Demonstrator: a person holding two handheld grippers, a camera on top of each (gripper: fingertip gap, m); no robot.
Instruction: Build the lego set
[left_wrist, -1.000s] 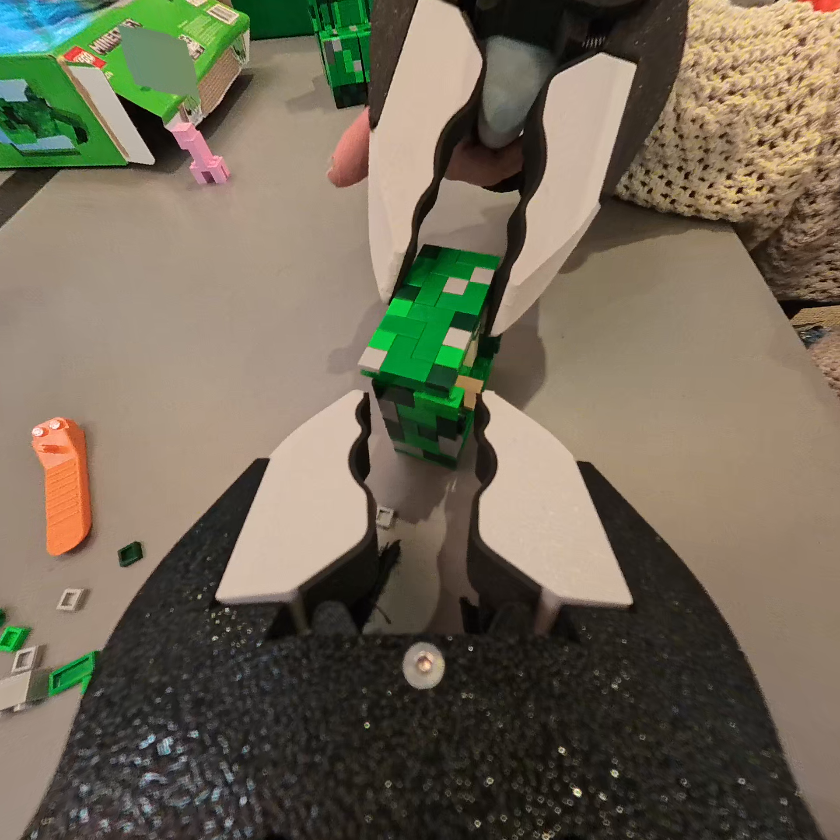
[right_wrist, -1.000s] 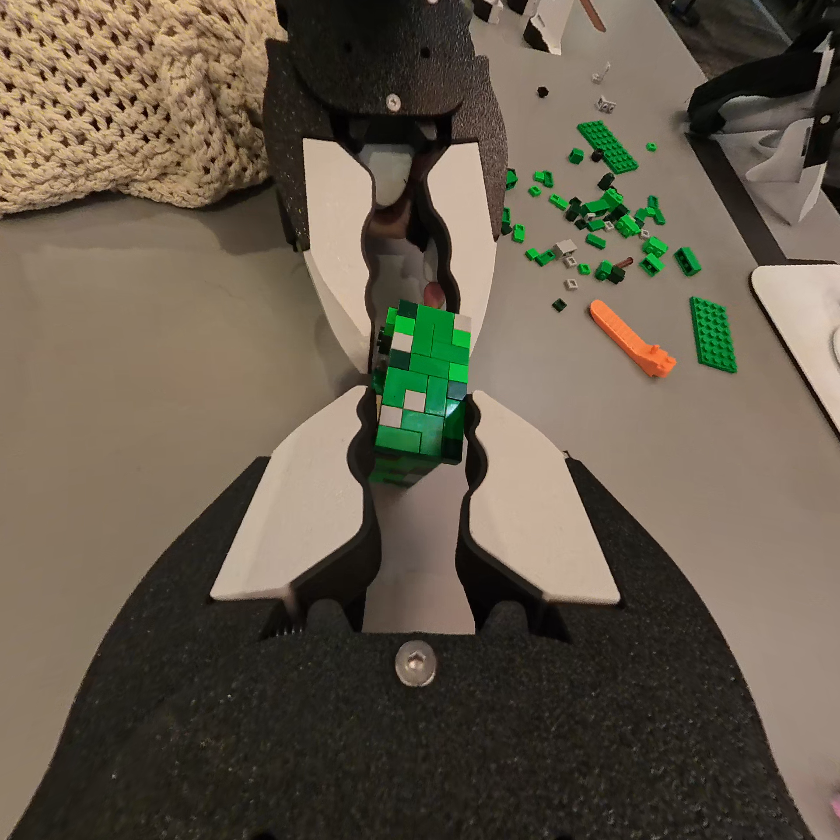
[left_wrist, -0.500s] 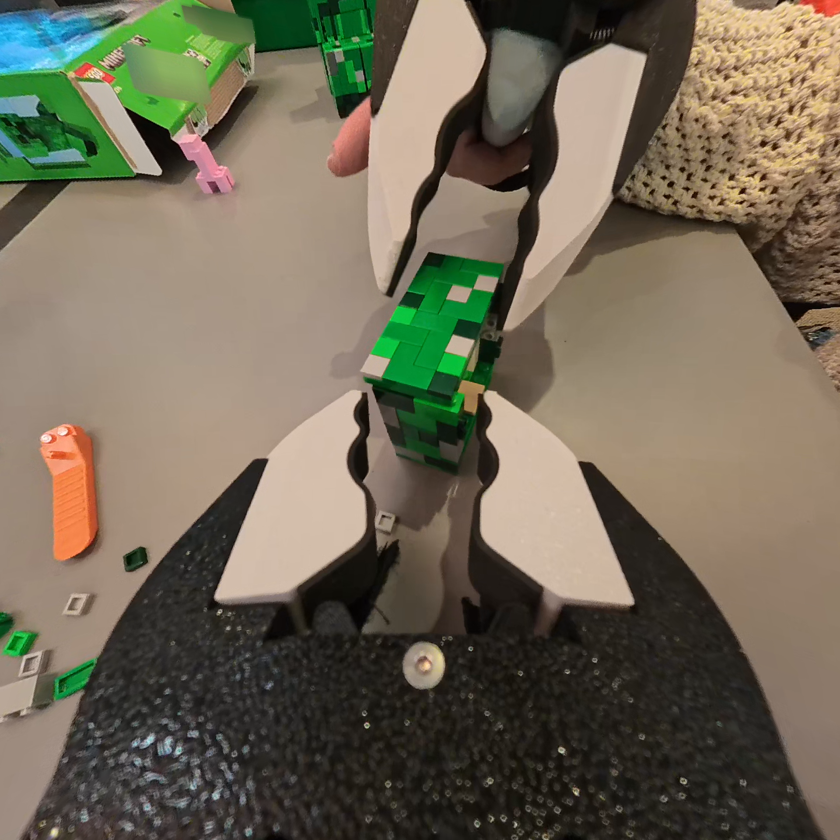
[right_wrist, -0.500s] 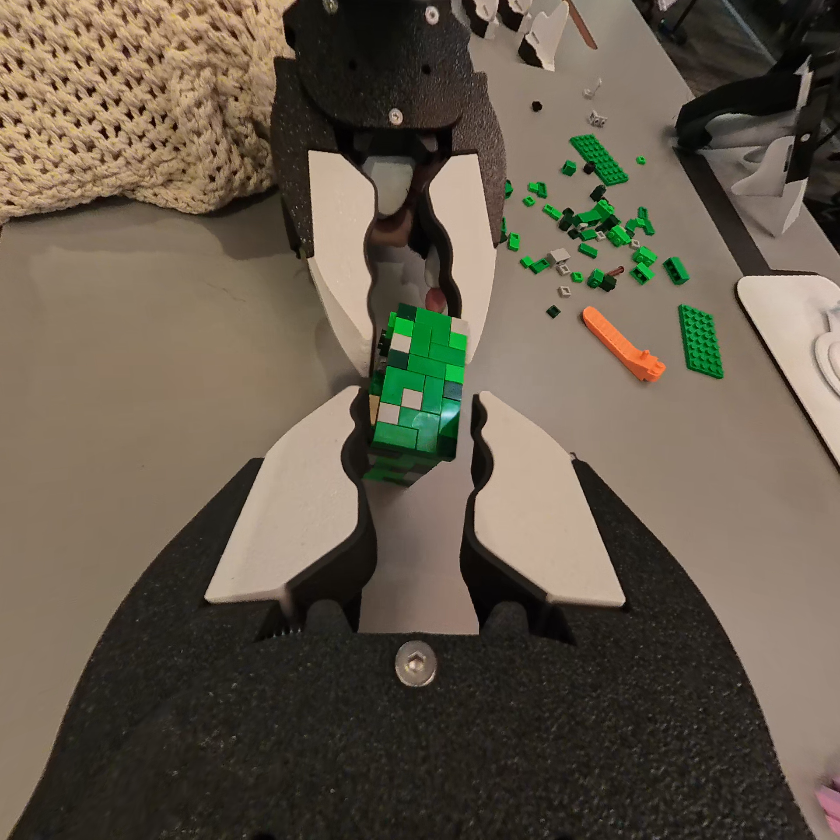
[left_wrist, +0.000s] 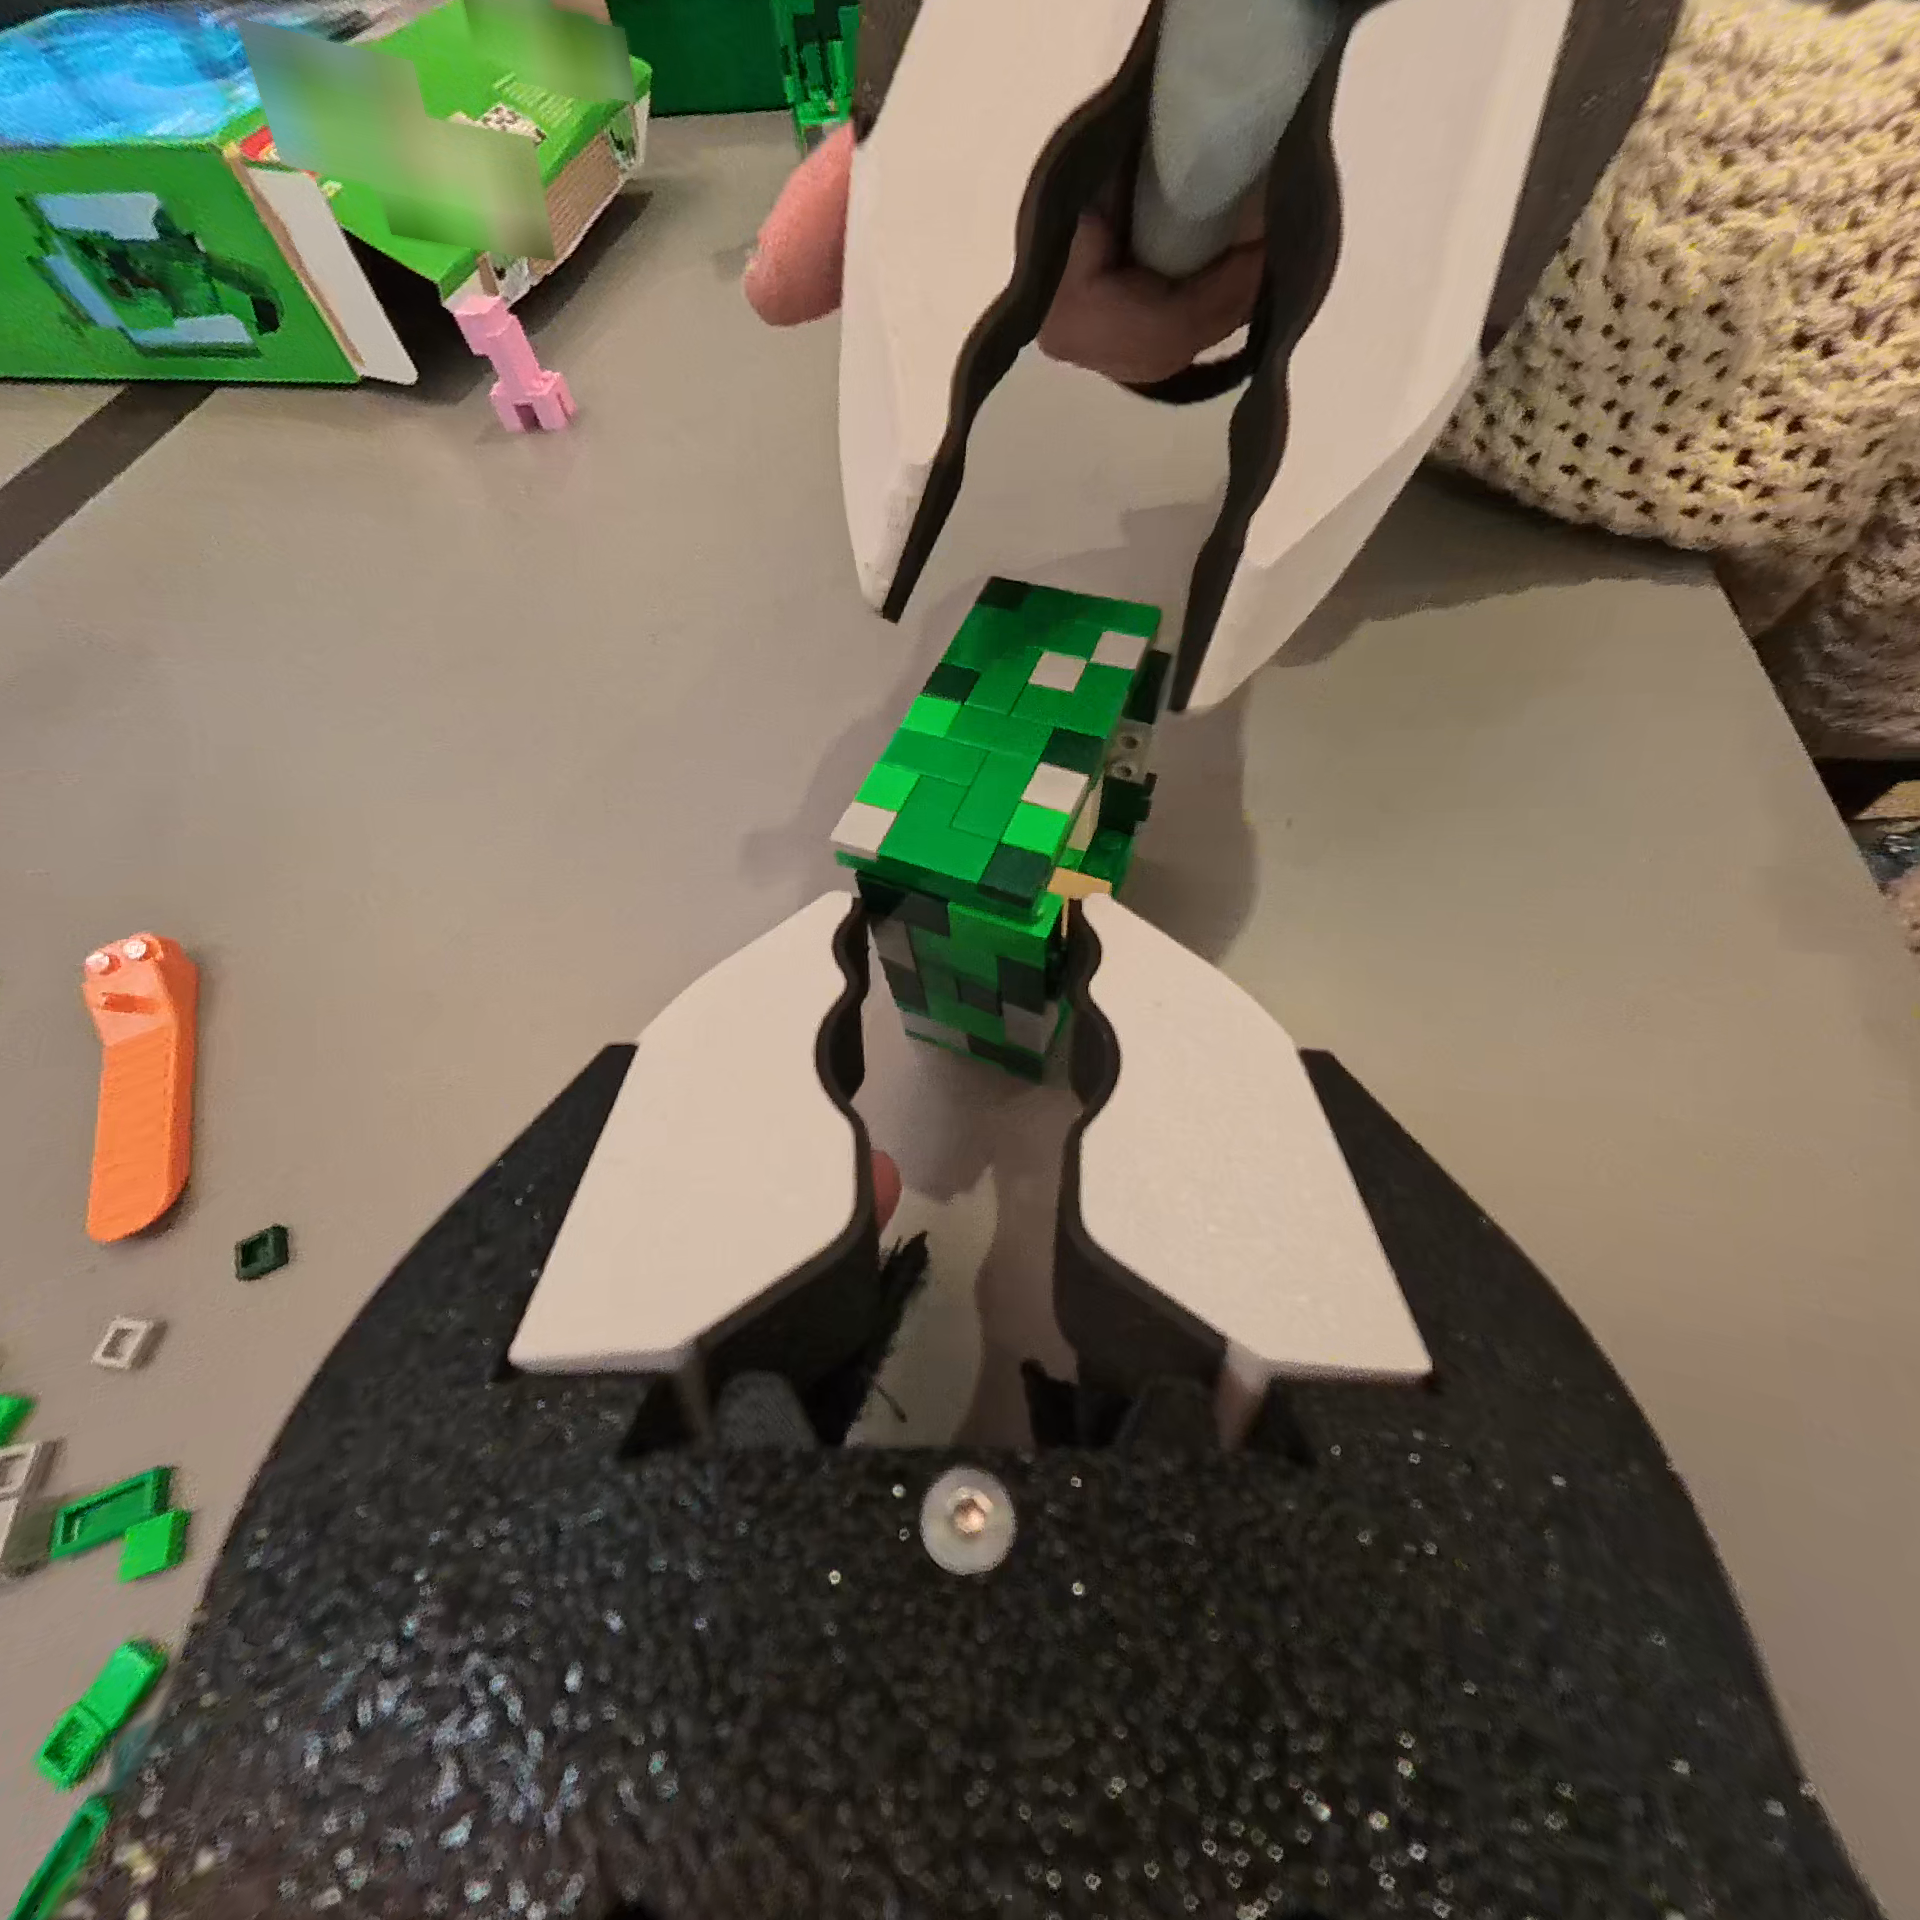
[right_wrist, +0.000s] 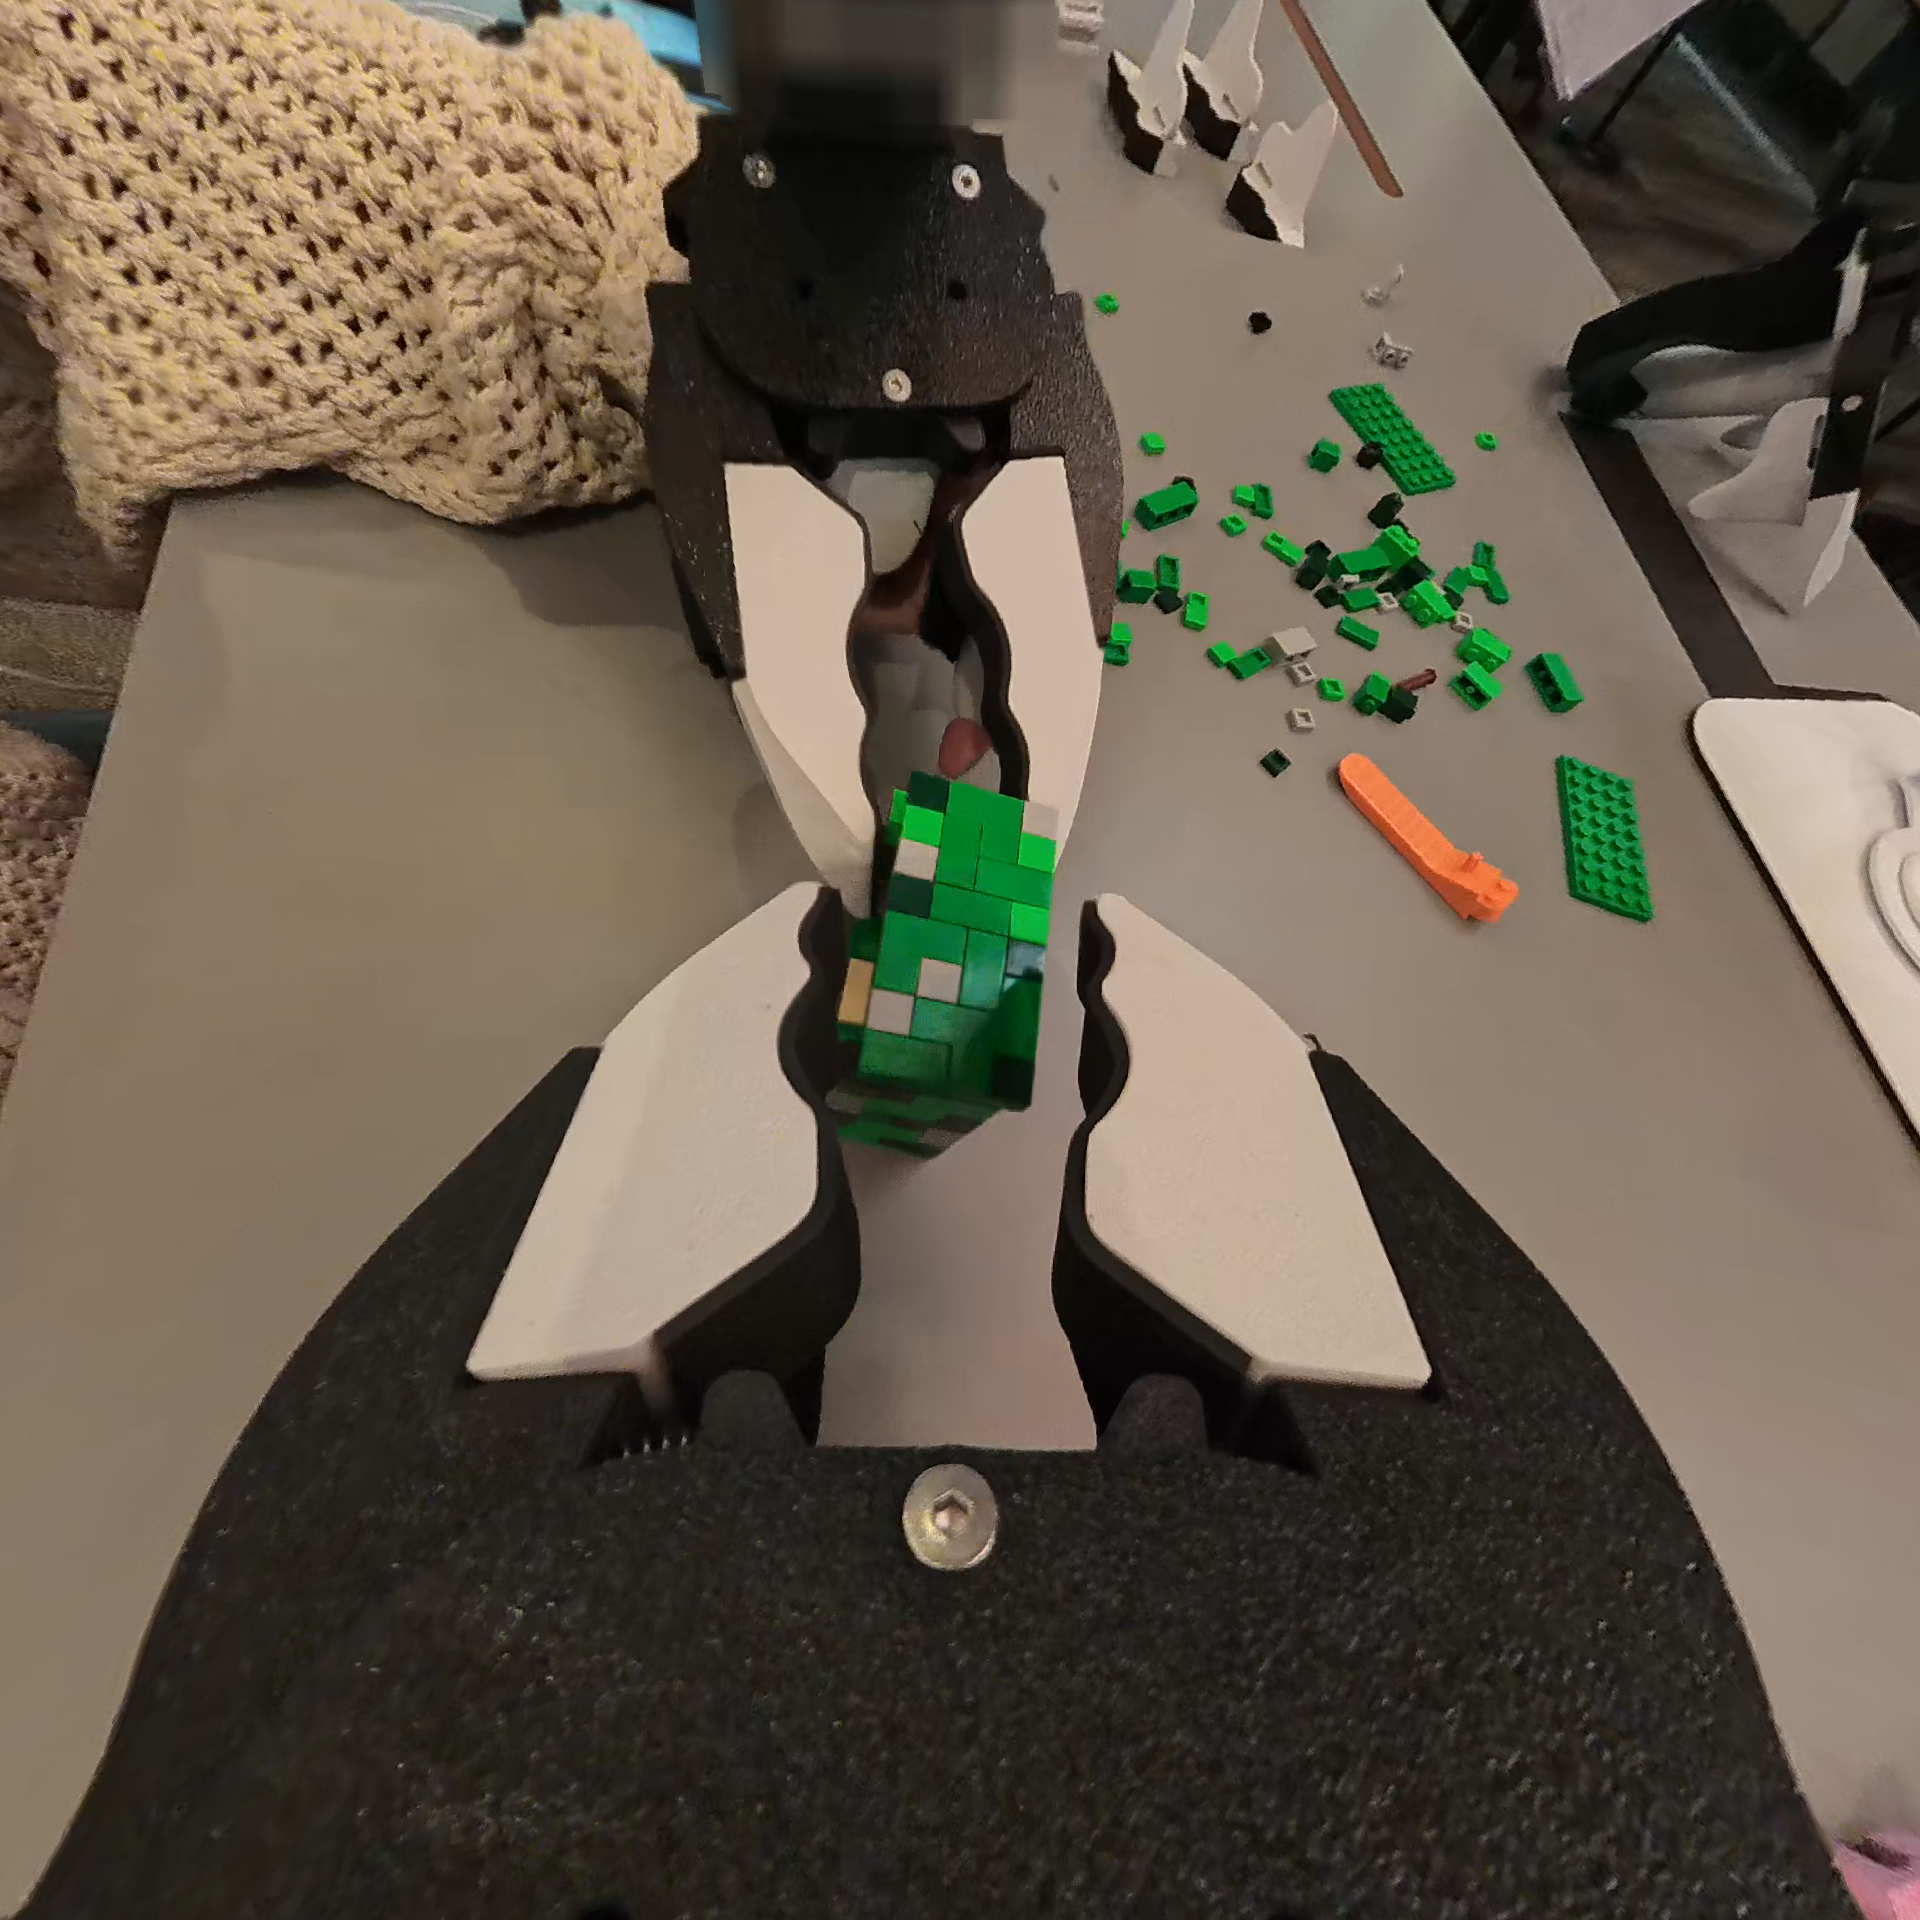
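On the grey worktop (left_wrist: 416, 727), dead centre, stands one green block figure (left_wrist: 987, 821), and everything is placed around it. The left tool (left_wrist: 964, 914) has its two white fingers pressed to the figure's lower body, one on each side — narrow and gripping it. The right tool (right_wrist: 951, 914) faces it from the other side with its fingers spread wide; its left finger sits just beside the figure and its right finger stands clear, so nothing is held there. Left of the figure in the left wrist view lies one orange brick separator (left_wrist: 140, 1081), with a few small loose tiles beside it. Far beyond the figure on that side sit one green set box (left_wrist: 187, 208) and one small pink figure (left_wrist: 514, 364). In the right wrist view, two flat green plates (right_wrist: 1392, 436) show right of the figure among a scatter of loose green bricks (right_wrist: 1371, 592), too many to count. One cream knitted blanket (right_wrist: 312, 239) lies left of the figure.
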